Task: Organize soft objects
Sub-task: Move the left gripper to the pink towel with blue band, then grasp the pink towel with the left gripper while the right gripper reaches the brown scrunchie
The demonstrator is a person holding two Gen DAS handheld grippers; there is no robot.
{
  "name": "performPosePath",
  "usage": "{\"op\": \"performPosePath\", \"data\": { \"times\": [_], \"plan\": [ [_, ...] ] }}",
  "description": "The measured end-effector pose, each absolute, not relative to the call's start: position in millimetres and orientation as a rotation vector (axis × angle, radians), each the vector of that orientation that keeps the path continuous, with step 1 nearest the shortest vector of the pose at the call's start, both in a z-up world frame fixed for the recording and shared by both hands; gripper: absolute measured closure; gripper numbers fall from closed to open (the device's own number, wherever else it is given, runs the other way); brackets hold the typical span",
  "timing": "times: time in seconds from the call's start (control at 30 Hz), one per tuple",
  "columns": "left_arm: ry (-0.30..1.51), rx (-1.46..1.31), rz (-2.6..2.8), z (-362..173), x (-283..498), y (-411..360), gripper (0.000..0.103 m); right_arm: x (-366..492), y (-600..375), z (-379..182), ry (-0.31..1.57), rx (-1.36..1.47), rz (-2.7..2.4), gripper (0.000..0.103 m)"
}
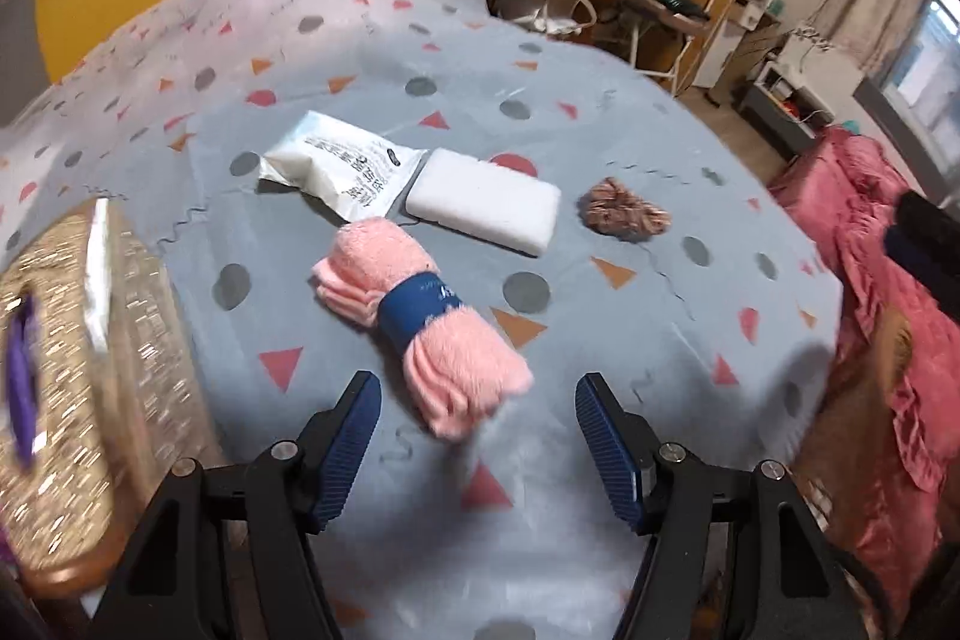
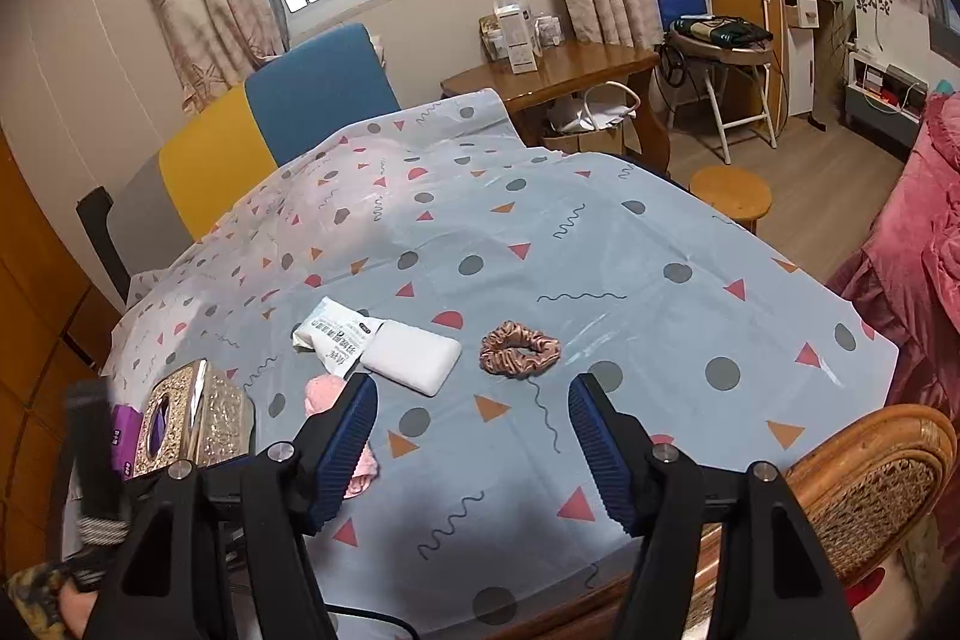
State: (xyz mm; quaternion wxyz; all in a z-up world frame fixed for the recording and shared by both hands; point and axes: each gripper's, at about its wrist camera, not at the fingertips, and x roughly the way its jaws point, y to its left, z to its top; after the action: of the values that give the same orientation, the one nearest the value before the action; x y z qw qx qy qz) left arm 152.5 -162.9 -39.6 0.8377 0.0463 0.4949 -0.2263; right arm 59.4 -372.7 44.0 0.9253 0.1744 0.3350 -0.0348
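Towel roll [image 1: 420, 322] lies on the tablecloth [image 1: 600, 160] just ahead of my left gripper [image 1: 478, 439] — long axis slanting across the gap, jaws apart, empty. My right gripper [image 2: 472, 439], also apart, sits farther off.

A fluffy pink towel [image 1: 420, 322] wears a smooth blue paper band. The white sponge [image 1: 485, 210] looks matt, the packet [image 1: 342, 166] glossy plastic, the scrunchie [image 2: 519, 349] satiny. The tablecloth [image 1: 600, 160] is smooth cloth.

On the tablecloth [image 1: 600, 172]: one pink towel [image 1: 420, 322], one white sponge [image 1: 486, 211], one white packet [image 1: 342, 166], one scrunchie [image 1: 624, 217]. Far left, one gold tissue box [image 1: 78, 358].
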Motion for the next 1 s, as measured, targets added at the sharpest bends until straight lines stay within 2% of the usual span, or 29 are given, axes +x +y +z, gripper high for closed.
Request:
{"op": "performPosePath", "data": {
  "times": [0.23,0.3,0.33,0.4,0.47,0.73,1.0],
  "plan": [
    [1.107,0.098,-0.375,-77,193,-172,0.035,77,-386,40,0.718,0.365,-0.056,0.036],
    [1.138,0.085,-0.398,-91,197,-170,0.051,91,-388,41,0.739,0.372,-0.017,0.036],
    [1.145,0.072,-0.413,-94,198,-169,0.052,97,-388,41,0.755,0.375,-0.004,0.036],
    [1.123,0.062,-0.438,-95,196,-168,0.064,122,-390,37,0.818,0.382,0.031,0.036],
    [1.114,0.075,-0.475,-96,193,-167,0.067,149,-391,27,0.893,0.372,0.031,0.036],
    [1.095,0.095,-0.605,-95,156,-150,0.068,242,-390,-41,1.179,0.223,0.024,0.036],
    [1.067,0.109,-0.636,-95,128,-140,0.067,270,-385,-86,1.299,0.186,-0.003,0.036]
  ]
}}
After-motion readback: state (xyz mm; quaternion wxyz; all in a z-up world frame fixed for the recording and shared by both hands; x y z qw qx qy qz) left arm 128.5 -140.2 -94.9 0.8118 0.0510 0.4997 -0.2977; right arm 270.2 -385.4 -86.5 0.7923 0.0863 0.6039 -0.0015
